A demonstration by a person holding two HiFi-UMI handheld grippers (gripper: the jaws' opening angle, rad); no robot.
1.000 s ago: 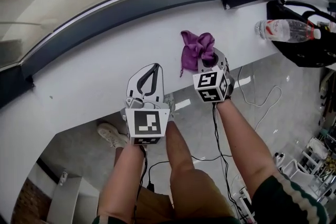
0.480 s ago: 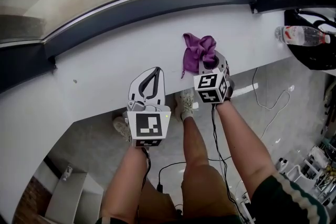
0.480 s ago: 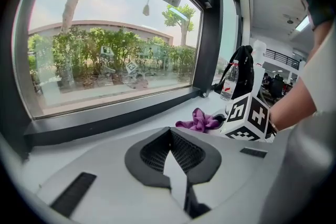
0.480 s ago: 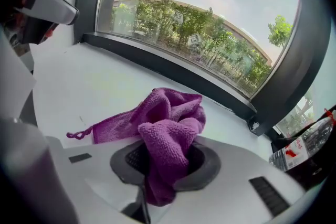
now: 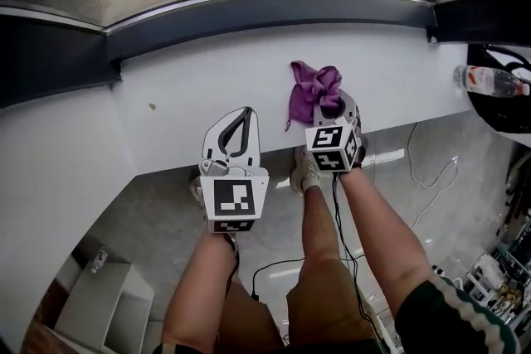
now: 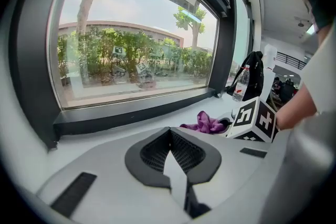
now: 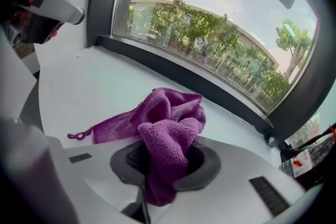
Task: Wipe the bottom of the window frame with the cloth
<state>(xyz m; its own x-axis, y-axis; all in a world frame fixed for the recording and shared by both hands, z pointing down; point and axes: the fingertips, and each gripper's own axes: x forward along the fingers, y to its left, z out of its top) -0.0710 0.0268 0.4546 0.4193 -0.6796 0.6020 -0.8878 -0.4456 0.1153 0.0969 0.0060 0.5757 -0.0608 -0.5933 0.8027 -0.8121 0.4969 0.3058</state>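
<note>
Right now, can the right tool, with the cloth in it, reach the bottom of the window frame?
Probably yes. The right tool is shut on the purple cloth, and only bare white sill lies between it and the dark bottom frame; the bottle lies off to the side.

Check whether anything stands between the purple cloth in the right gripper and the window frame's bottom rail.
Nothing visible does. The cloth, pinched in the right gripper, faces bare white sill up to the dark bottom rail; the bottle lies far right.
</note>
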